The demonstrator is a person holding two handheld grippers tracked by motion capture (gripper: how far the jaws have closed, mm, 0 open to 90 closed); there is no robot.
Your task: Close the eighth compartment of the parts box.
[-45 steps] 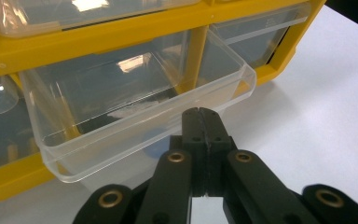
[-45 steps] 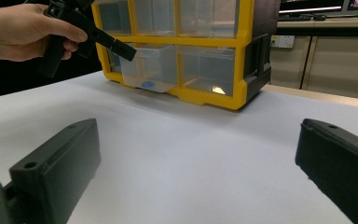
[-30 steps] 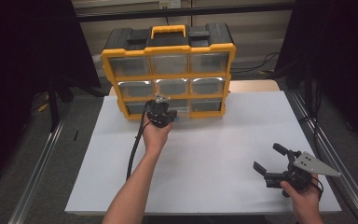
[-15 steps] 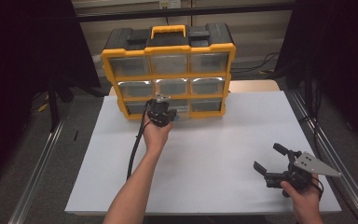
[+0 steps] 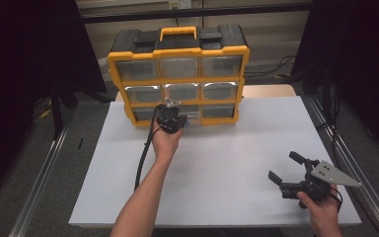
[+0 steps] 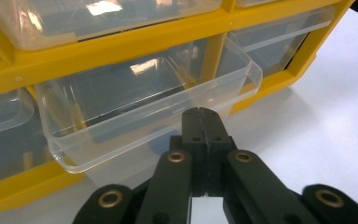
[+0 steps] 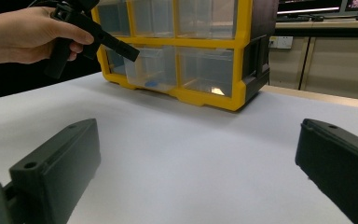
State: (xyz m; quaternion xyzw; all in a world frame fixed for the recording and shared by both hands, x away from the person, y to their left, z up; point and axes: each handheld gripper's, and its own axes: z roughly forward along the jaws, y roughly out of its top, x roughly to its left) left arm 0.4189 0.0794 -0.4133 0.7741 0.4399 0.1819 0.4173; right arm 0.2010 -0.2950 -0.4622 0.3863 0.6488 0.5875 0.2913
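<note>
Drawer point(image 6: 149, 109): bottom-middle, part-out, straight ahead of left tongs point(image 6: 203, 114); long axis crosswise
Left tongs: closed, empty
Right tongs point(image 5: 287, 171): open, well apart

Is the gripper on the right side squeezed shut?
No, the right gripper rests on the white table with its two black jaws standing wide apart and nothing between them.

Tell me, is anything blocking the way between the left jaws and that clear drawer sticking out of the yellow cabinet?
Nothing visible does. The left gripper, its jaws shut, sits right at the front lip of the pulled-out clear drawer in the bottom row of the yellow cabinet, with no object between them.
</note>
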